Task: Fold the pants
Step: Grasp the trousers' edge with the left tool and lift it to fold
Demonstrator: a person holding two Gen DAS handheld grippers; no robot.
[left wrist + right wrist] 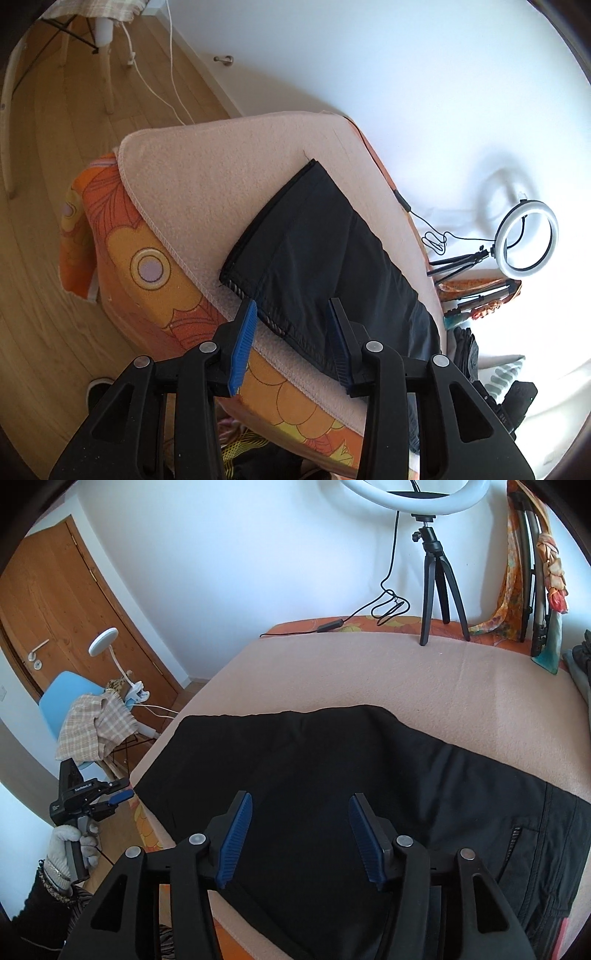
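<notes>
Black fabric pants [332, 775] laid flat on the pink blanket [369, 672]

One lengthwise fold is judged done; both the left gripper [291, 325] and right gripper [301, 834] are held open, empty.

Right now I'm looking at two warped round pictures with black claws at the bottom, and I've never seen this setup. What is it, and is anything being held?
No robot: a person holds a two-finger gripper in each hand, each with a fisheye camera looking along its fingers. One picture comes from the left gripper, the other from the right gripper; the right view also shows the left one in a gloved hand. Black pants lie flat on a pink blanket over an orange flowered cover. A ring light on a tripod stands at the far edge. Both grippers are open and hold nothing; the left one hovers over the pants' hem.
</notes>
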